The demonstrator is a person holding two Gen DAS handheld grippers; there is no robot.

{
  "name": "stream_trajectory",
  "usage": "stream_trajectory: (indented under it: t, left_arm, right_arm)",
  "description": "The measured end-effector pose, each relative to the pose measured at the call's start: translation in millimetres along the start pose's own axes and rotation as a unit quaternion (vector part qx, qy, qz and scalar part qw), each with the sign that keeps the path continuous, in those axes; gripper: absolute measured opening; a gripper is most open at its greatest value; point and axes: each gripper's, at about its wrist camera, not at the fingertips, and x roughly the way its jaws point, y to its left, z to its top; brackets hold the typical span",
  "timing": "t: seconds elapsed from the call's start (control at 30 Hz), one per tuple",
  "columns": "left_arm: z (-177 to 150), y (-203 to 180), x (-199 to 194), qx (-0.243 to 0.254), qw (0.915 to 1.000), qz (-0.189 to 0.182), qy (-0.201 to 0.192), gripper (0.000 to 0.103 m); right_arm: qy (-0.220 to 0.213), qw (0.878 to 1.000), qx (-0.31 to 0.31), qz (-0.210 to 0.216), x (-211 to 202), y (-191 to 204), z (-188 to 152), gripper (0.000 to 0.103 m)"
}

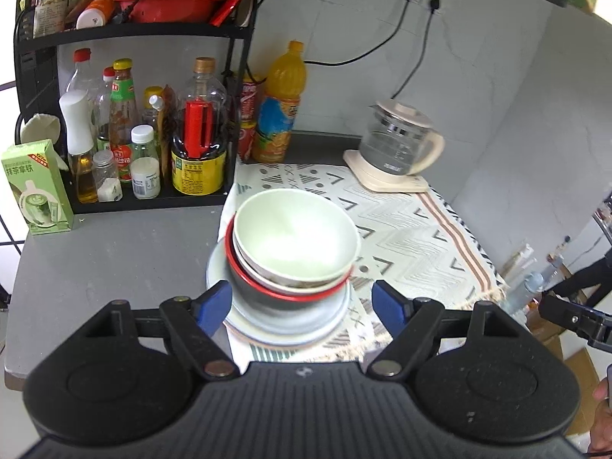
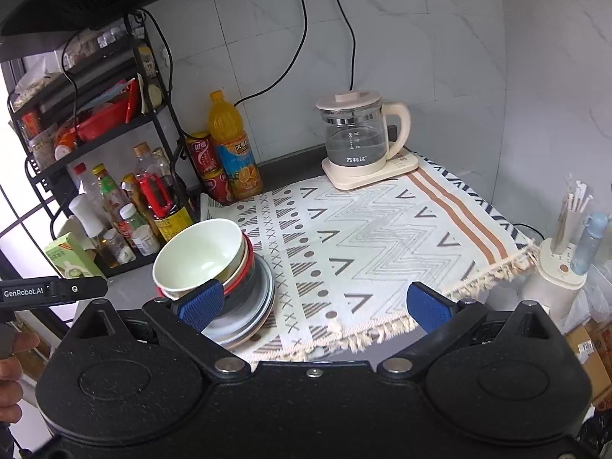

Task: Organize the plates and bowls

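Note:
A stack of dishes stands on the patterned mat's left edge. Topmost is a pale green bowl point(image 1: 292, 235) point(image 2: 199, 254), nested in a cream bowl, then a black bowl with a red rim point(image 1: 267, 292) point(image 2: 244, 275), all on pale plates point(image 1: 290, 325) point(image 2: 252, 317). My left gripper point(image 1: 304, 304) is open, its blue pads on either side of the stack's near side, not touching it. My right gripper point(image 2: 315, 304) is open too, above the mat's front edge to the right of the stack, with its left pad in front of the bowls.
A black rack point(image 1: 153, 199) of sauce bottles stands left of the stack, with a green carton point(image 1: 36, 187) beside it. An orange drink bottle point(image 1: 281, 103) and red cans stand behind. A glass kettle point(image 1: 399, 145) point(image 2: 359, 137) sits at the mat's back. A utensil holder point(image 2: 562, 275) stands off the right edge.

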Motion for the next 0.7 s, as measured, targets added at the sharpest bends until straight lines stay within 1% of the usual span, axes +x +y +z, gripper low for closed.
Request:
stream_trajectory:
  t: [0.07, 0.2, 0.37, 0.53, 0.57, 0.7]
  left_arm:
    - [-8, -5, -10, 0.014, 0.9999, 0.006, -0.003, 0.079]
    - [-23, -9, -30, 0.029, 0.9995, 0.001, -0.007, 0.081]
    - [-37, -15, -48, 0.051, 0.9985, 0.013, -0.015, 0.081]
    - [-47, -16, -66, 0.048, 0.9983, 0.024, -0.025, 0.083]
    - [-48, -17, -70, 0.048, 0.9982, 0.026, -0.027, 0.085]
    - [-55, -20, -83, 0.051, 0.9978, 0.031, -0.029, 0.086]
  right_arm:
    - [0.001, 1.000, -0.006, 0.000, -10, 1, -5, 0.103]
    - [0.001, 1.000, 0.002, 0.004, -29, 1, -17, 0.103]
    - [-0.008, 1.000, -0.005, -0.008, -48, 4, -27, 0.103]
    - [-0.012, 1.000, -0.011, -0.020, -66, 6, -30, 0.103]
    - [-0.014, 1.000, -0.013, -0.021, -70, 6, -31, 0.103]
    - [-0.018, 1.000, -0.015, -0.019, -83, 7, -35, 0.103]
